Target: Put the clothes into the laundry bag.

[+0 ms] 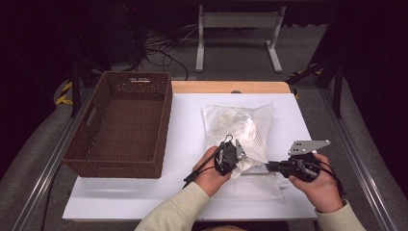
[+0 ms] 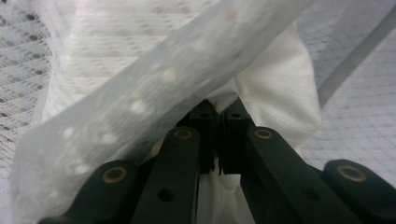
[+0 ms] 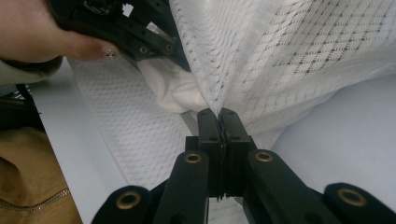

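Mesh bag point(image 1: 239, 131) lies right of centre on the white table point(image 1: 187, 139), long axis running far edge to near edge, opening toward the near edge. Left gripper point(image 1: 230, 161) pinches the white cloth point(image 2: 280, 88) at the opening; right gripper point(image 1: 269, 167) is clamped on the bag's mesh edge. Basket point(image 1: 122, 126) at left edge.

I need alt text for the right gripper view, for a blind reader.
The right gripper, its black jaws shut, pinches the edge of a white mesh bag. Beyond it, the left gripper grips a white cloth at the bag's opening, above the white table.
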Demonstrator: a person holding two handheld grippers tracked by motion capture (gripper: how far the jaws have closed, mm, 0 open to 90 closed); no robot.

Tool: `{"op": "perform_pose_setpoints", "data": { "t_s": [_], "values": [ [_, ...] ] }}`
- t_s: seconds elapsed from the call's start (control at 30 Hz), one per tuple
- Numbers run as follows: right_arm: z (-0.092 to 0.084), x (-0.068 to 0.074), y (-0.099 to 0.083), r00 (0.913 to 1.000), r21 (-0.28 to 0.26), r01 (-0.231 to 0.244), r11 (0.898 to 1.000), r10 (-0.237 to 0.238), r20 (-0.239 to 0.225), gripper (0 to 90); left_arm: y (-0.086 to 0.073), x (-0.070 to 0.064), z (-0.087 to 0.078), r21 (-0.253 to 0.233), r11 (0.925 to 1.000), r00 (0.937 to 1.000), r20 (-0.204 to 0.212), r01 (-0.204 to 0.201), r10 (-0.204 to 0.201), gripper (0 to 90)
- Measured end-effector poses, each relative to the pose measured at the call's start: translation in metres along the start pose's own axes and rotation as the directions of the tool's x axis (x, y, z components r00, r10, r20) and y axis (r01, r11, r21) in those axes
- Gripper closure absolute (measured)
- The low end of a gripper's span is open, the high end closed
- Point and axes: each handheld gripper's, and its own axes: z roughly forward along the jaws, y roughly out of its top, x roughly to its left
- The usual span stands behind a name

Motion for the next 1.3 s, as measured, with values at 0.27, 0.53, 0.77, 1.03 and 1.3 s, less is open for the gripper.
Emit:
{"op": "perform_pose_setpoints", "data": {
  "t_s": [0.27, 0.53, 0.77, 1.03, 1.3],
  "values": [
    [-0.005, 0.005, 0.0, 0.9997, 0.012, 0.004, 1.0, -0.004, -0.023, 89.4, -0.002, 0.01, 0.006, -0.009, 0.9993, 0.9982, -0.048, 0.036, -0.037, 86.8],
    [0.003, -0.002, -0.009, 0.9981, 0.077, -0.029, 0.997, 0.033, -0.051, 89.3, -0.006, 0.011, 0.002, -0.019, 0.9972, 0.9974, 0.004, 0.073, -0.073, 85.1],
    [0.003, -0.004, -0.011, 0.9978, 0.077, -0.041, 0.996, 0.045, -0.048, 89.1, -0.015, 0.004, -0.019, -0.025, 0.9969, 0.9961, 0.049, 0.075, -0.074, 72.5],
    [0.004, -0.003, -0.01, 0.9976, 0.075, -0.043, 0.996, 0.047, -0.05, 88.8, -0.028, -0.01, -0.049, -0.061, 0.9969, 0.9963, 0.074, 0.049, -0.044, 71.2],
    [0.004, -0.003, -0.01, 0.9977, 0.072, -0.042, 0.996, 0.046, -0.05, 88.8, -0.039, -0.016, -0.034, 0.014, 0.9989, 0.9847, 0.168, 0.044, -0.046, 86.6]
  ]
}}
